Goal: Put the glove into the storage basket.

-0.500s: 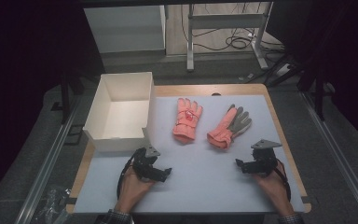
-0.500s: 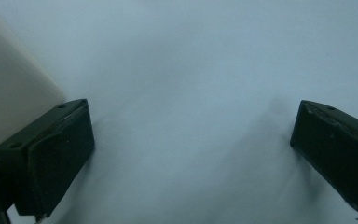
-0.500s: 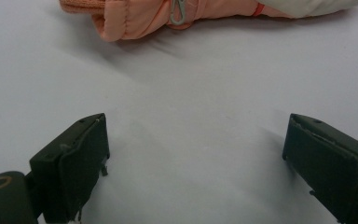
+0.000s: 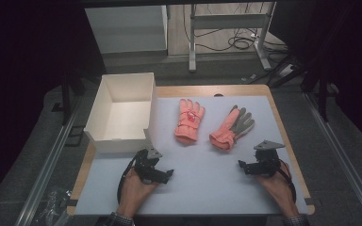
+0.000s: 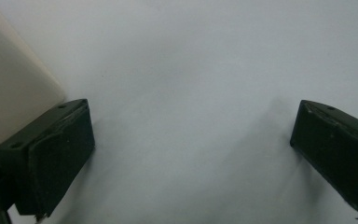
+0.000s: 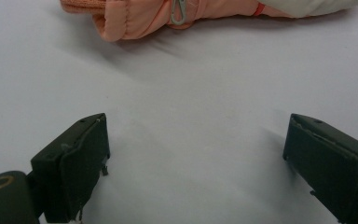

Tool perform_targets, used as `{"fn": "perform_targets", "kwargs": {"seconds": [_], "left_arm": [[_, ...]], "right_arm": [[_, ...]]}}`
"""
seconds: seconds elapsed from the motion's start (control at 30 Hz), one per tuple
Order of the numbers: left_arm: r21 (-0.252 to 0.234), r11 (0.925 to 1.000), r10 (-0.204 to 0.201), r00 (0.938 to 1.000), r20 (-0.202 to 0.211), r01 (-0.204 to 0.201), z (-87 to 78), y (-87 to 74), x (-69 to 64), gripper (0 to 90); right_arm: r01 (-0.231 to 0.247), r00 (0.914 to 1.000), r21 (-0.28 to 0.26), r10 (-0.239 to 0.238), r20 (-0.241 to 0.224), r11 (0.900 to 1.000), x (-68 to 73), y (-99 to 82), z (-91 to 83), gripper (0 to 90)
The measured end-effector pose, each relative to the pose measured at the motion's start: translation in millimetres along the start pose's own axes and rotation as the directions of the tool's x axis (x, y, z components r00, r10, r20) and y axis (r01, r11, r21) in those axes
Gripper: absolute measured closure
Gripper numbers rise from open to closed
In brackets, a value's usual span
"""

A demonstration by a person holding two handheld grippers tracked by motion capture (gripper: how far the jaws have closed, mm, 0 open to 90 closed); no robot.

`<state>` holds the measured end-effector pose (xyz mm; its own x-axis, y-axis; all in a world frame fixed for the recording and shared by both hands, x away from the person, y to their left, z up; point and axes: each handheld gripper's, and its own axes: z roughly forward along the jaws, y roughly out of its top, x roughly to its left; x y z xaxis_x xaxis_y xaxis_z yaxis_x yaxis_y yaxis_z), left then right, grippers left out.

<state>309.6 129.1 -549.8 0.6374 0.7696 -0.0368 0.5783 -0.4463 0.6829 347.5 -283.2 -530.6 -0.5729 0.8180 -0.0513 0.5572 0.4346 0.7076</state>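
now the left gripper (image 4: 162,175) sits low near the table's (image 4: 207,188) front-left corner, jaws spread wide over bare white surface, just in front of the white box (image 4: 122,113) at the left edge. the right gripper (image 4: 245,167) rests toward the front-right, jaws likewise apart and empty. two pink gloves (image 4: 190,120) (image 4: 230,127) lie side by side mid-table, near the far edge.

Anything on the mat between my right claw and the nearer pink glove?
Nothing: the right gripper view shows bare white mat between the open right claw and the pink glove; the high view agrees.
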Motion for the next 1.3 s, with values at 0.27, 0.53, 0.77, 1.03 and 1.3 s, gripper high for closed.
{"fn": "perform_targets", "kwargs": {"seconds": [0.27, 0.53, 0.77, 1.03, 1.3], "left_arm": [[-0.005, 1.0000, -0.007, 1.0000, 0.002, 0.007, -0.2, -0.7, 0.2, 0.0], [-0.002, 1.0000, -0.002, 1.0000, 0.001, 0.002, -0.4, -0.7, 0.4, 0.0], [-0.002, 1.0000, 0.001, 1.0000, 0.000, -0.001, -0.4, -0.7, 0.5, 0.0], [-0.002, 1.0000, 0.001, 1.0000, 0.000, -0.001, -0.4, -0.7, 0.5, 0.0], [-0.002, 1.0000, 0.001, 1.0000, 0.000, -0.001, -0.4, -0.8, 0.5, 0.0]], "right_arm": [[0.000, 1.0000, 0.001, 0.000, -0.002, 1.0000, -0.5, 0.8, -0.2, 8.0], [-0.007, 0.9999, -0.004, 0.007, -0.010, 1.0000, -2.3, 6.9, -2.0, 13.1], [-0.016, 0.9999, -0.031, 0.016, -0.004, 0.9994, -9.7, 18.8, -6.3, 21.1], [-0.062, 0.9979, -0.049, 0.061, -0.022, 0.9969, -19.8, 33.5, -6.3, 27.7], [-0.075, 0.9967, -0.056, 0.073, -0.035, 0.9956, -27.8, 51.6, 3.3, 36.2]]}}
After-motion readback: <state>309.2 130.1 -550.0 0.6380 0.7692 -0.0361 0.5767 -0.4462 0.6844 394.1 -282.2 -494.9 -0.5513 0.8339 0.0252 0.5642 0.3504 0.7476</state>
